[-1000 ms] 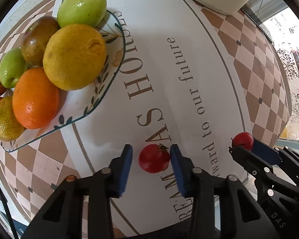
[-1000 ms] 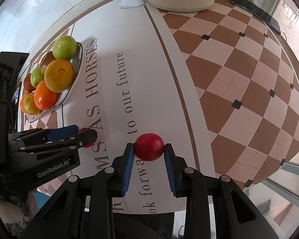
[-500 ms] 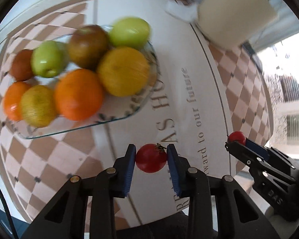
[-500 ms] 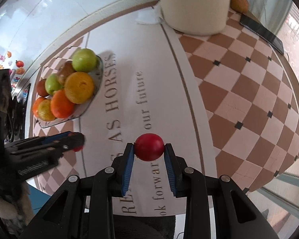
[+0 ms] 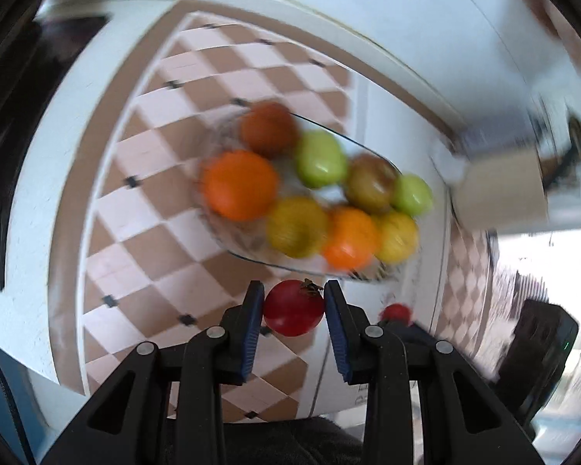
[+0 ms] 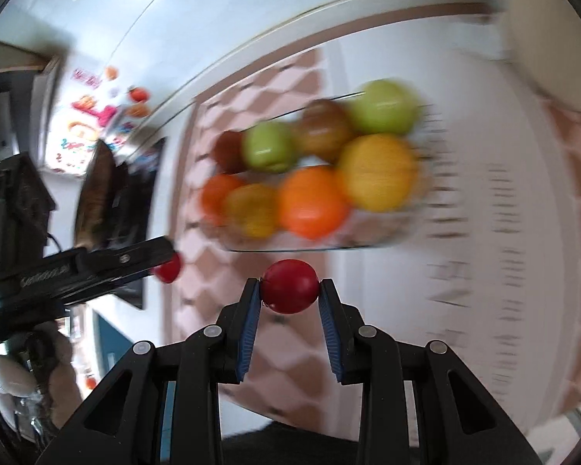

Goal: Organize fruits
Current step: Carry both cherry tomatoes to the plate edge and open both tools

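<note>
A: Okay, bench [image 5: 143, 178] first: checkered cloth, bare squares left of the glass plate [image 5: 251, 259], which runs long toward the upper left, loaded with fruit.

B: Grippers?

A: Left gripper [image 5: 293, 308] clenched on a red fruit with a stem tuft [image 5: 293, 313], tuft up-right, just short of the plate's near rim. Right gripper [image 6: 289, 290] clenched on a smooth red fruit [image 6: 289, 286], round, no clear axis.
</note>
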The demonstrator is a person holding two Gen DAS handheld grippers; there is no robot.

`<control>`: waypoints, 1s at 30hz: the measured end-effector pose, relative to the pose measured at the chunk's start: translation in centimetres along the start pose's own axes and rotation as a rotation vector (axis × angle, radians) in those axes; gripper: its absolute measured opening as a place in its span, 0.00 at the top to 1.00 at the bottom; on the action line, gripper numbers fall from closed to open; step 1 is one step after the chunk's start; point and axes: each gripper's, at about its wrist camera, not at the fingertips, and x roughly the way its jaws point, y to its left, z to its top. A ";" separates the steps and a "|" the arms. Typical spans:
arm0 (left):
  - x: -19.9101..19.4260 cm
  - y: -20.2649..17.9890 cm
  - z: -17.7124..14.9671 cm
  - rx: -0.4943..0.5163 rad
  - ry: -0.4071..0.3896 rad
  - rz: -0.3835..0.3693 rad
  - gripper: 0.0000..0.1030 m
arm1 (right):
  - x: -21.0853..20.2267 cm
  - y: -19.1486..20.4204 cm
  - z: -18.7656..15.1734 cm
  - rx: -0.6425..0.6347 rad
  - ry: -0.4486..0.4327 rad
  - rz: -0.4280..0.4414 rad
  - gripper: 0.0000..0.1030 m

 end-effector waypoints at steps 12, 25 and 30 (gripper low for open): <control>4.2 5.9 3.4 -0.242 0.096 -0.133 0.72 | 6.8 1.3 0.6 0.059 0.010 -0.038 0.68; 6.2 6.9 3.7 -0.360 0.138 -0.189 0.70 | 7.6 0.6 1.6 0.073 -0.017 -0.108 0.68; 6.4 6.9 3.6 -0.362 0.149 -0.179 0.66 | 8.0 0.7 2.1 0.079 0.007 -0.113 0.65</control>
